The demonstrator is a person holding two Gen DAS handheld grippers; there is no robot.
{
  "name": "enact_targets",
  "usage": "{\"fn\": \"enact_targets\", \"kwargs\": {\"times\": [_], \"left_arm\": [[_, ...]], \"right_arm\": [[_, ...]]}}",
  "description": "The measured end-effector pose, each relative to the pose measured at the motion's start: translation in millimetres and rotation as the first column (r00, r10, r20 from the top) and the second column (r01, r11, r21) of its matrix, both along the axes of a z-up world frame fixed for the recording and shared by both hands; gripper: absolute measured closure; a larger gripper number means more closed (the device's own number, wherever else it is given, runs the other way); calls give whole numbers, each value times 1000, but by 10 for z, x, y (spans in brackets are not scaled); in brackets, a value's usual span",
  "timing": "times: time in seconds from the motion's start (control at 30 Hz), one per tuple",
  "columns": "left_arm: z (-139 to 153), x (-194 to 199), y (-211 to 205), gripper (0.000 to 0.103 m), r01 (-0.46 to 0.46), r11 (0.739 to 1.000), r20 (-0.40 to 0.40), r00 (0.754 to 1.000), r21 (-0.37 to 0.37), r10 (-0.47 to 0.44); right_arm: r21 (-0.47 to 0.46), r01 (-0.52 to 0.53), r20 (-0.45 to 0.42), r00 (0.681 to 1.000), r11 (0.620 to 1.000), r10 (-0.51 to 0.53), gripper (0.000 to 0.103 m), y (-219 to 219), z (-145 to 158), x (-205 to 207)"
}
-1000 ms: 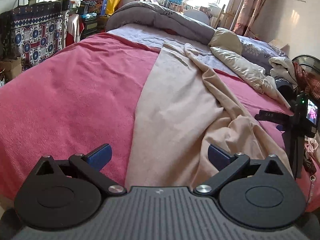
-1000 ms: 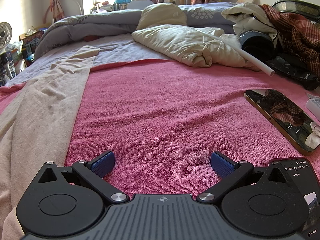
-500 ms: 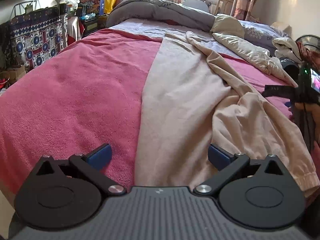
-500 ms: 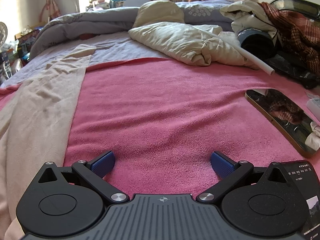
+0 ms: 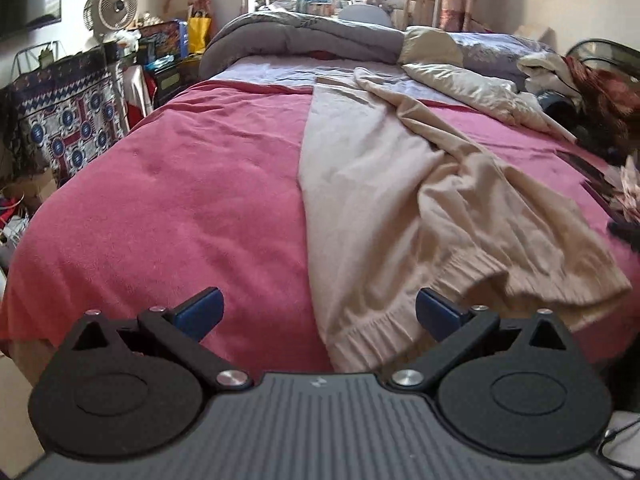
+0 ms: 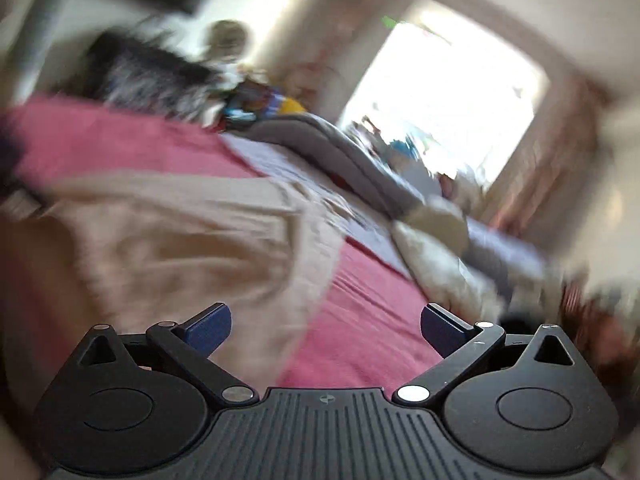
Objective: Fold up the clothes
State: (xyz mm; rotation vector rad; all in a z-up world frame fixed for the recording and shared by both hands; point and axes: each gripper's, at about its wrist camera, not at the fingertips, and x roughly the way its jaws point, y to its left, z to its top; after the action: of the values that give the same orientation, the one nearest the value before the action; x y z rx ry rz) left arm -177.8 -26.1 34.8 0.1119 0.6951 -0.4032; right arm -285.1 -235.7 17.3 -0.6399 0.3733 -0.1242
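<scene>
Blur: the right wrist view is smeared and tilted, so edges of everything beyond the right gripper (image 6: 326, 326) are soft; small clutter near the window cannot be made out.
Cut off: the near hem of the beige trousers (image 5: 400, 200) runs behind the left gripper (image 5: 319, 311) body, so the very end of the nearer cuff is hidden. The dark things at the right edge of the left view are cropped and unclear.
Trousers: they lie lengthwise on the pink blanket (image 5: 180, 184) of the bed, the left-hand leg flat, the other rumpled and ridged, ribbed cuffs toward the camera. In the right view they show as a beige mass (image 6: 180, 240) on the left of the picture, over the pink blanket (image 6: 368, 320).
Left jaws: apart, nothing between them; the right-hand blue pad (image 5: 438, 312) sits over the ribbed cuff, but contact cannot be judged.
Right jaws: apart, nothing between them; the left-hand pad (image 6: 210, 326) is over beige cloth, the other over the blanket.
Far end: grey quilt (image 5: 304, 36) and cream bedding (image 5: 460, 84) lie bunched at the head of the bed.
Change, left: compared with half a second ago the cuffs now show fully, closer to the jaws.
Change, right: that view has swung left and rolled; the mirror and phone seen before are out of frame, and the trousers fill more of it.
</scene>
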Motion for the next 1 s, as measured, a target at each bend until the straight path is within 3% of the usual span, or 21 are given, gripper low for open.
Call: {"fn": "enact_targets", "kwargs": {"times": [0.2,0.3,0.37,0.5,0.6,0.67,0.73,0.8,1.0], "left_arm": [[-14,-138,-143,0,40,996,67,997,76,-45],[-23,-154,-141,0,41,995,84,995,90,-49],[-44,-134,-127,0,27,995,75,997,97,-34],[-90,-78,-82,0,5,996,51,999,89,-9],[-123,-61,-88,0,22,997,29,999,73,-24],[-103,-110,-121,0,66,996,38,997,62,-68],[-52,-186,-173,0,119,991,70,990,58,-123],[2,-262,-226,0,169,984,107,979,60,-175],[-32,-233,-512,0,187,970,152,966,154,-210]], "right_arm": [[-155,-113,-48,993,981,107,14,764,-359,162],[-228,-99,-38,995,969,93,26,948,-453,280],[-265,-44,-32,999,963,37,34,932,-479,346],[-304,113,13,993,946,-115,35,628,-501,340],[-273,180,10,983,945,-185,35,434,-520,261],[-239,200,1,979,950,-206,45,371,-532,205],[-164,194,-14,980,967,-199,70,396,-440,205],[-87,177,-25,983,980,-180,88,428,-306,232],[45,134,22,991,990,-135,90,425,142,292]]}}
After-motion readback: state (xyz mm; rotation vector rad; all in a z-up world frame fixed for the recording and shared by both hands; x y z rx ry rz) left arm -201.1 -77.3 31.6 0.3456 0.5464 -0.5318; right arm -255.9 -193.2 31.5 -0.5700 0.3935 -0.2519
